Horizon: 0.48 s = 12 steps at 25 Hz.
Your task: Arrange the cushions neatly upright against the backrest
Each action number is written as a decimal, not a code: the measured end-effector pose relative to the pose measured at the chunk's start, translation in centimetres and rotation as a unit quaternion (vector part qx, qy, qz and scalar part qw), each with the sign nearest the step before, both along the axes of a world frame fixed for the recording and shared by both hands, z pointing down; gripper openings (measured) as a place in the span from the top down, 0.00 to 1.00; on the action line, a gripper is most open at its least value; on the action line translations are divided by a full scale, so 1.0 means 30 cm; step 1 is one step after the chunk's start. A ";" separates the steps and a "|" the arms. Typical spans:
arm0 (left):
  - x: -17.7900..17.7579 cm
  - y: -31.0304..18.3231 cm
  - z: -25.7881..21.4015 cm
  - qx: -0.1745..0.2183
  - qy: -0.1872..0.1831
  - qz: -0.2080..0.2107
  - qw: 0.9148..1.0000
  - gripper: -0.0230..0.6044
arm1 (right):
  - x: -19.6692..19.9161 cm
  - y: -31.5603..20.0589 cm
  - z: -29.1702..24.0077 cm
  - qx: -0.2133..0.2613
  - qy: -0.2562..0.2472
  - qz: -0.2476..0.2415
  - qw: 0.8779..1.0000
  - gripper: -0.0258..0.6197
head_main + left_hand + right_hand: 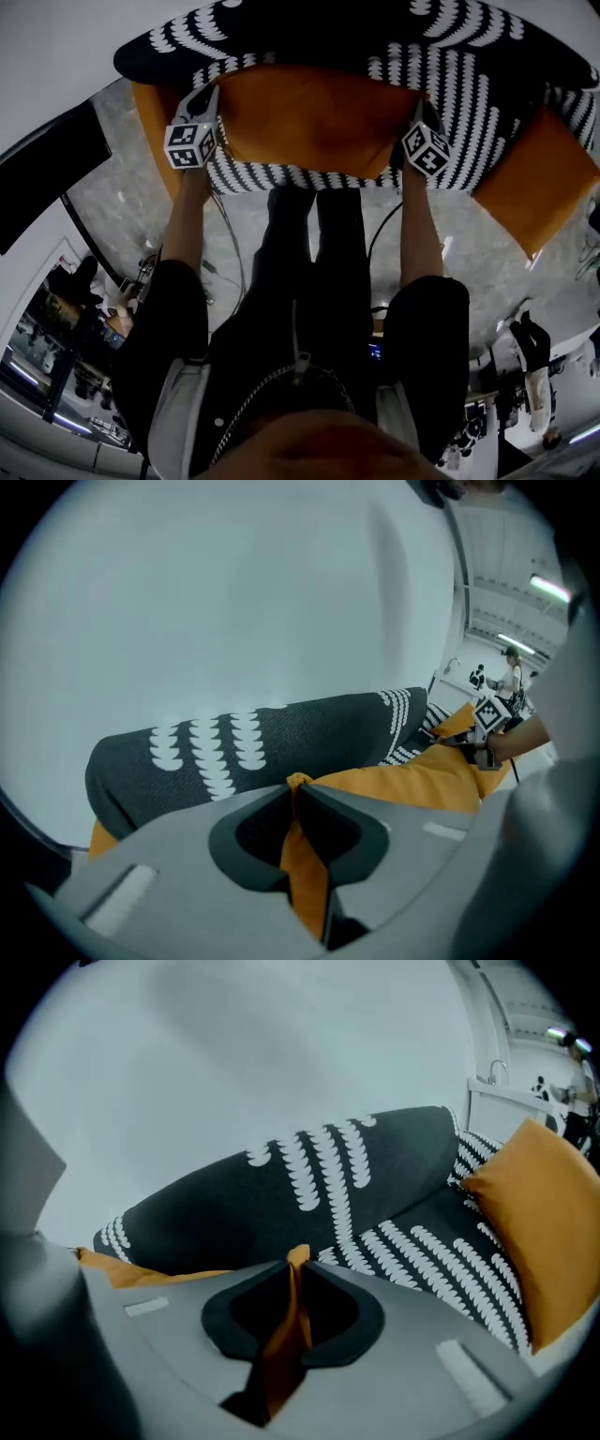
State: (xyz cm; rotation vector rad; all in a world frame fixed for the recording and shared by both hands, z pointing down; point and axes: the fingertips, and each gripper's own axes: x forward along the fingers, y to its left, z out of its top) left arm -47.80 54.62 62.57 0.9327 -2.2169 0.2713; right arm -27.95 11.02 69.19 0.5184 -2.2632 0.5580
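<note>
An orange cushion (309,117) lies across the black sofa with white patterning, in front of its backrest (328,28). My left gripper (202,108) is shut on the cushion's left corner. My right gripper (419,127) is shut on its right corner. In the left gripper view the orange fabric (412,780) is pinched between the jaws of that gripper (292,785). The right gripper view shows a fold of the same cushion (281,1335) clamped in the right gripper (293,1262). A second orange cushion (539,178) leans at the sofa's right end (544,1213).
Part of another orange cushion (150,112) shows at the sofa's left end behind my left gripper. The patterned seat (441,1251) lies between the held cushion and the right one. A pale wall rises behind the backrest. Grey marbled floor (122,206) and cables lie below.
</note>
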 end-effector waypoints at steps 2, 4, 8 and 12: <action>0.033 0.075 -0.025 0.006 0.013 -0.012 1.000 0.90 | 0.016 0.058 -0.061 0.007 0.005 -0.010 1.000 0.89; 0.071 0.113 -0.058 0.013 0.023 -0.025 0.999 0.90 | 0.040 0.077 -0.126 0.009 0.011 -0.014 1.000 0.89; 0.137 0.172 -0.129 0.033 0.028 -0.059 0.997 0.90 | 0.046 0.100 -0.253 0.027 0.009 -0.034 0.999 0.89; 0.150 0.287 -0.152 0.049 0.019 -0.095 0.994 0.90 | -0.031 0.183 -0.312 0.037 -0.009 -0.075 0.996 0.89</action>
